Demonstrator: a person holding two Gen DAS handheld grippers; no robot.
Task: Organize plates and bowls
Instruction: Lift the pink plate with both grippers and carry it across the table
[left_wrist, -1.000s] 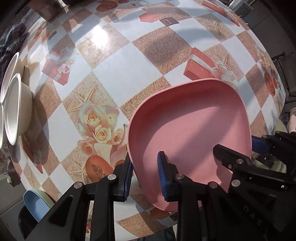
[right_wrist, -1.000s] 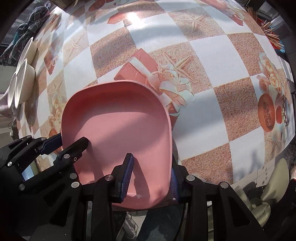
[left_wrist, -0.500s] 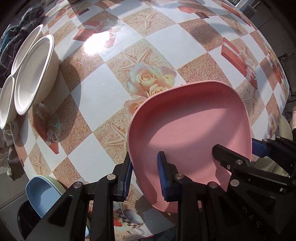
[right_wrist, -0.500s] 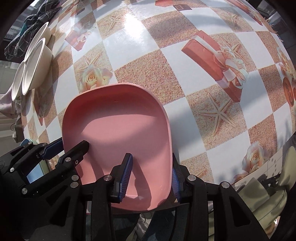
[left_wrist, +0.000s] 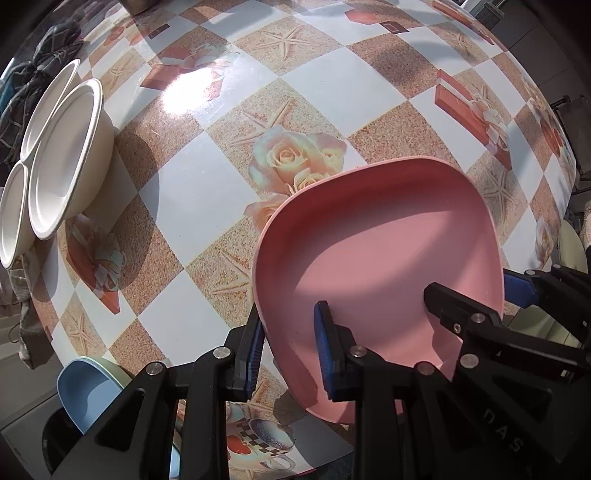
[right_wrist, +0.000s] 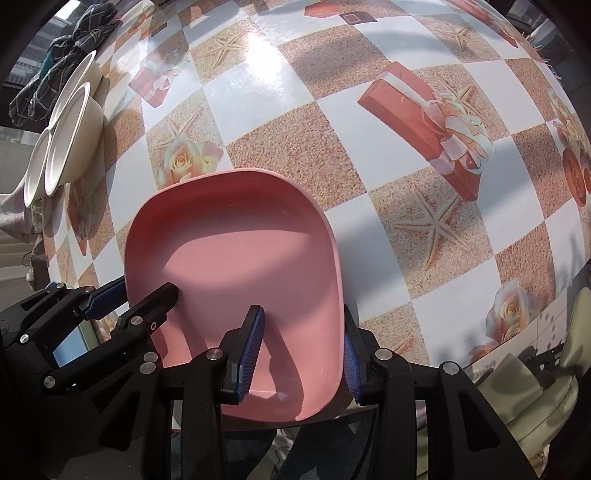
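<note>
A pink square plate (left_wrist: 380, 258) is held above the patterned table between both grippers. My left gripper (left_wrist: 290, 347) is shut on the plate's left rim, and my right gripper (right_wrist: 301, 345) is shut on its right rim (right_wrist: 236, 273). Each gripper shows in the other's view: the right one (left_wrist: 480, 317) and the left one (right_wrist: 122, 299). Cream bowls (left_wrist: 62, 158) stand together at the table's far left; they also show in the right wrist view (right_wrist: 66, 144). A blue plate (left_wrist: 83, 391) lies on a green one at the lower left.
The table (right_wrist: 332, 110) has a checked cloth with roses, starfish and gift boxes. Dark checked cloth (right_wrist: 55, 59) lies behind the bowls. A pale green chair seat (right_wrist: 535, 391) is beyond the table's right edge.
Both grippers have carried the pink plate to the left over the table. The cream bowls and the blue plate have come closer in view. Both grips are unchanged.
</note>
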